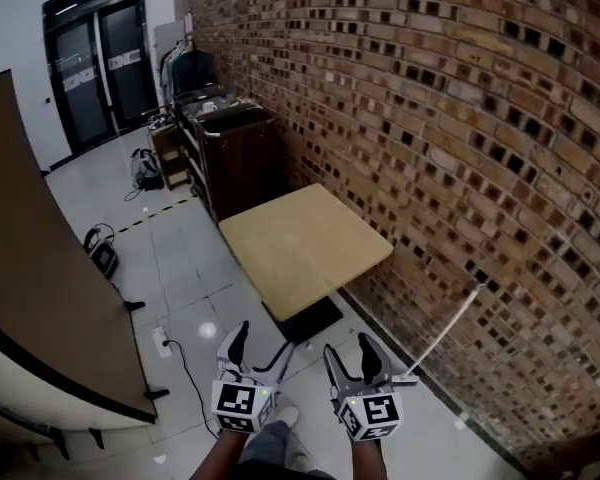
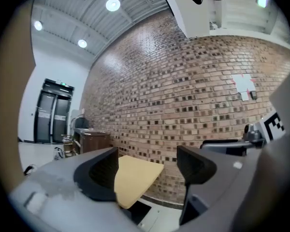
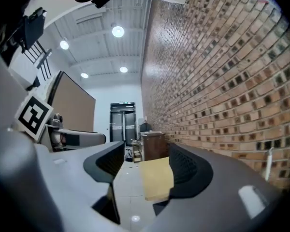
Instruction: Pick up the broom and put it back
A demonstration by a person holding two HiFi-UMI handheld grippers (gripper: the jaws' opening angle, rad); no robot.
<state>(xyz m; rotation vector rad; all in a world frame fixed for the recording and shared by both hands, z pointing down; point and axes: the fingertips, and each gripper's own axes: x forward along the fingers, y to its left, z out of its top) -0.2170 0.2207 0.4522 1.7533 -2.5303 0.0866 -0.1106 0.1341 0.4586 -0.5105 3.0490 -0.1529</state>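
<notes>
Head view: broom approach, nothing held.
Left gripper (image 1: 261, 352) and right gripper (image 1: 350, 356) jaws apart, empty; broom (image 1: 455, 313) leans on brick wall (image 1: 480, 118) beyond bench's (image 1: 305, 243) near right corner; best clamp handle mid-length.

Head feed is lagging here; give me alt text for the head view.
The left gripper and right gripper hover low, jaws apart and empty, facing a square wooden table against a brick wall. A thin pale handle, likely the broom's, leans on that wall at right.
</notes>
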